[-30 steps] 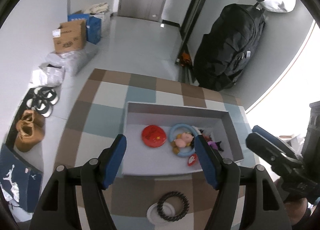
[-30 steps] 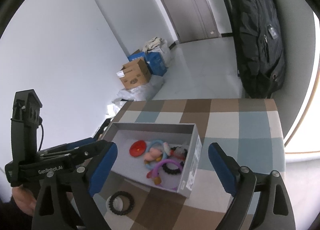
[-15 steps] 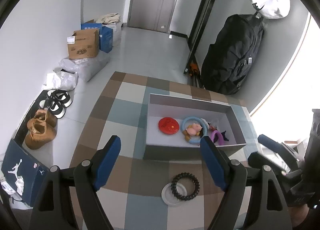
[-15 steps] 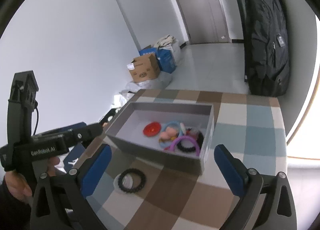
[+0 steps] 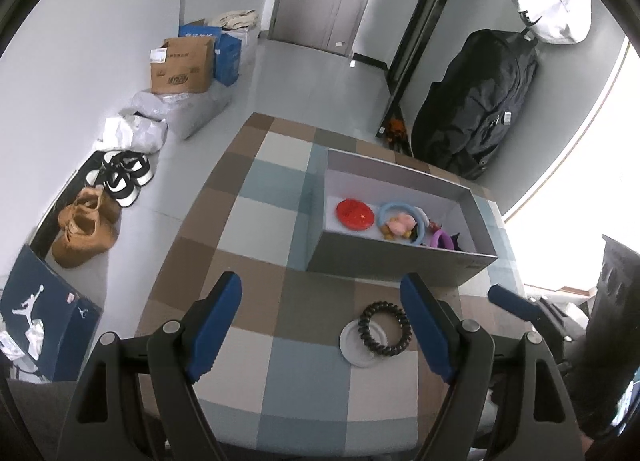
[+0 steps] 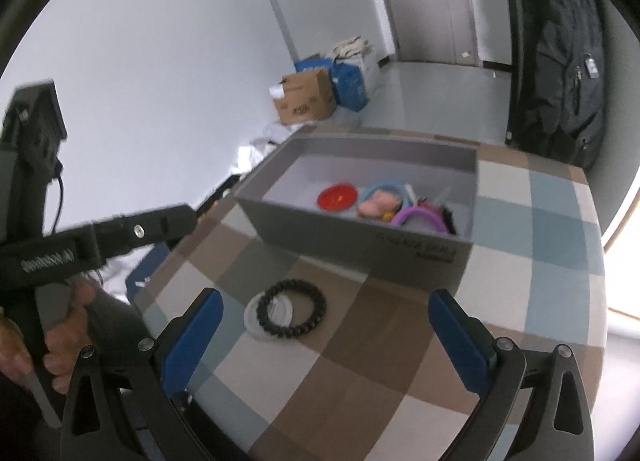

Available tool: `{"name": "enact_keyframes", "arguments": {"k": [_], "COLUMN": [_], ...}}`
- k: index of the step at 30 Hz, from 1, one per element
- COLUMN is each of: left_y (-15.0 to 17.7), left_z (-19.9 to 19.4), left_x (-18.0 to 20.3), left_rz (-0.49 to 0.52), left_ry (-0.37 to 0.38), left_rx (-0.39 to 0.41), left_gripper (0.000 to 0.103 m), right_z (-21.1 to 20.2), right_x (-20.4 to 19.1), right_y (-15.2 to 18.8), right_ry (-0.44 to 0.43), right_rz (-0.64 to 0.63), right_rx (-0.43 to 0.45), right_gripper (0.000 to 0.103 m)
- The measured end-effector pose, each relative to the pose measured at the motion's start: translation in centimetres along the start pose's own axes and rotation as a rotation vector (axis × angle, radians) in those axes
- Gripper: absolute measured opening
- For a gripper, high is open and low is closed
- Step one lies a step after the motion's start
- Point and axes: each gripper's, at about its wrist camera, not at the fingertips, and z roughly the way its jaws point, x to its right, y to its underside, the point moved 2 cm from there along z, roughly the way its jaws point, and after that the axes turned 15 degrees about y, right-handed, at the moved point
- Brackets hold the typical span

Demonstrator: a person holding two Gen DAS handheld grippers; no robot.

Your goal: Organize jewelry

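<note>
Left wrist view: the left gripper (image 5: pixel 320 325) hangs over the near part of the checked desk (image 5: pixel 248 221), its jaws well apart with nothing between the pads. A black bracelet (image 5: pixel 385 328) lies partly over a white ring (image 5: pixel 356 345) near the desk's near edge, just inside the right-hand blue pad. Beyond them, toward the far right corner, stands an open grey box (image 5: pixel 400 261). Inside it are a red disc (image 5: pixel 355 213), a light blue ring (image 5: pixel 402 223) with a pink piece on it, and a purple ring (image 5: pixel 442 239). The right gripper's blue finger (image 5: pixel 508 301) shows at the desk's right edge.

Right wrist view: the right gripper (image 6: pixel 320 329) has its jaws spread as wide as they go and holds nothing. The bracelet (image 6: pixel 291 313) and white ring (image 6: pixel 260 319) lie on the desk between the pads, nearer the left one, touching neither. The box (image 6: pixel 360 241) sits behind them with the red disc (image 6: pixel 337 197) and purple ring (image 6: pixel 420 217) inside; the rest is blurred, perhaps more small rings. At the left a hand (image 6: pixel 60 341) grips the left gripper's handle
</note>
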Motion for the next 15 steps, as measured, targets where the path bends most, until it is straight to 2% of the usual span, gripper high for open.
{"name": "enact_keyframes", "arguments": {"k": [5, 7, 13, 15], "left_y": [-0.1, -0.1, 0.0, 0.0], "left_z": [-0.6, -0.7, -0.4, -0.4], "left_x": [-0.3, -0.8, -1.6, -2.2], "left_rz": [0.000, -0.016, 0.025, 0.012], "left_ry": [0.006, 0.006, -0.099, -0.101], "left_rx": [0.016, 0.010, -0.017, -0.024], "left_gripper": [0.078, 0.078, 0.078, 0.078], "right_z": [1.8, 2.2, 3.3, 3.7], "right_x": [-1.3, -1.8, -3.0, -3.2], "right_y": [0.9, 1.0, 0.9, 0.9], "right_ry": [0.007, 0.004, 0.015, 0.028], "right_rz": [-0.051, -0.070, -0.102, -0.110], "right_rx": [-0.054, -0.059, -0.051, -0.054], "right_gripper": [0.102, 0.098, 0.097, 0.091]}}
